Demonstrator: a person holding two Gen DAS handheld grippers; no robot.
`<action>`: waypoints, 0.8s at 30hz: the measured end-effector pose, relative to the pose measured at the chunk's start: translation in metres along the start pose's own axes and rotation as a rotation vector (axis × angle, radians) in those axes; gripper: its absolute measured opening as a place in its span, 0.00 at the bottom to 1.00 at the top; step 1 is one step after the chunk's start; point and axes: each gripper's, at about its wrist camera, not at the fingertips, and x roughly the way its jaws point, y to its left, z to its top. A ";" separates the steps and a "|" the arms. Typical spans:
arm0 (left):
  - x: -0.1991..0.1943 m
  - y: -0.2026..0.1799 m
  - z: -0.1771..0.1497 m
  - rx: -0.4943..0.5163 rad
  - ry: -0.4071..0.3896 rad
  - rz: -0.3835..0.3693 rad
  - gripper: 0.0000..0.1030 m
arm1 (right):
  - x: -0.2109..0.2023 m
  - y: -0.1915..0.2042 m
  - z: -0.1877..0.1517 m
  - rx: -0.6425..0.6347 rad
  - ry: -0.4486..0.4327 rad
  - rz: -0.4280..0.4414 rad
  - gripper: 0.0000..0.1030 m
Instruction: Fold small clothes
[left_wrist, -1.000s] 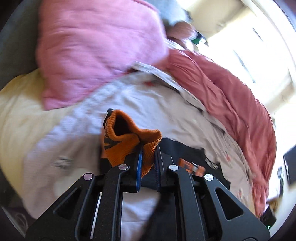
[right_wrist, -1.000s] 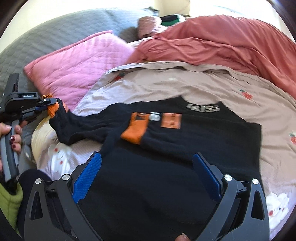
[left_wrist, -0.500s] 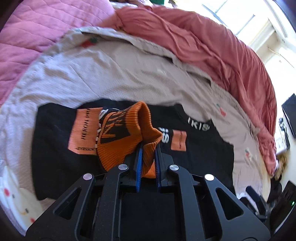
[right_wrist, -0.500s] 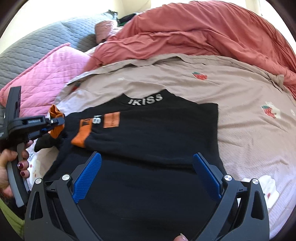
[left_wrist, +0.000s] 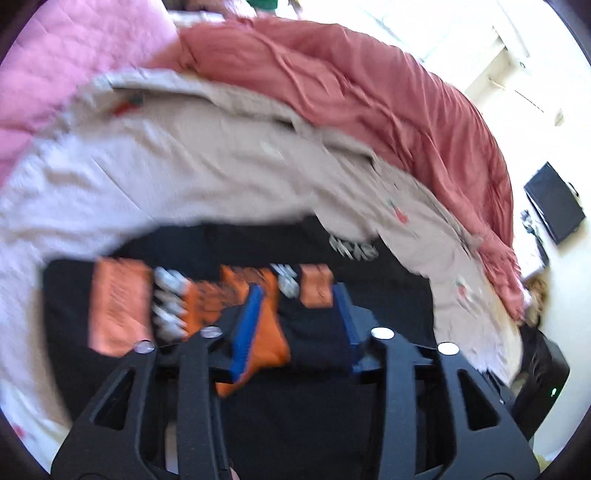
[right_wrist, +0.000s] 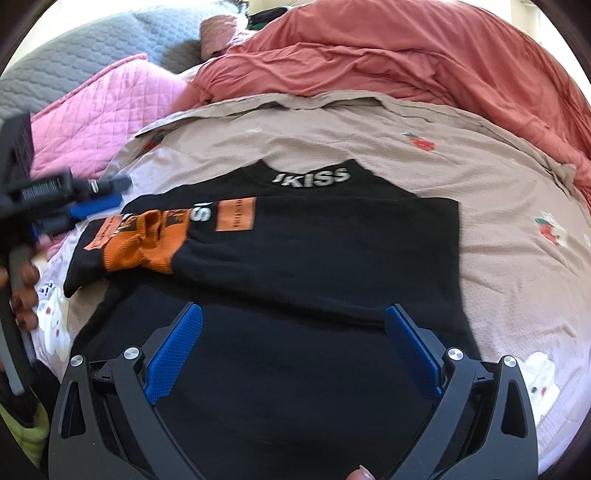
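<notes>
The left gripper (left_wrist: 299, 317), clamped on the orange cuff (right_wrist: 147, 243) a second ago, is seen opening; the cuff is dropped onto the black sweater (right_wrist: 314, 277). The right gripper (right_wrist: 293, 354) is held wide open above the sweater, flat on the bedsheet (right_wrist: 498, 229).

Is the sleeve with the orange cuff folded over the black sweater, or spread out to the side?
Folded over. In the right wrist view the orange cuff lies across the chest of the black sweater, beside the orange patch, not out on the sheet.
</notes>
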 end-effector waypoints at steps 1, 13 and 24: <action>-0.007 0.007 0.005 -0.002 -0.025 0.037 0.37 | 0.003 0.006 0.002 -0.005 0.007 0.012 0.96; -0.032 0.077 0.027 -0.124 -0.097 0.280 0.78 | 0.063 0.110 0.060 -0.060 0.071 0.248 0.95; -0.044 0.104 0.030 -0.202 -0.120 0.327 0.88 | 0.123 0.140 0.068 -0.036 0.200 0.389 0.39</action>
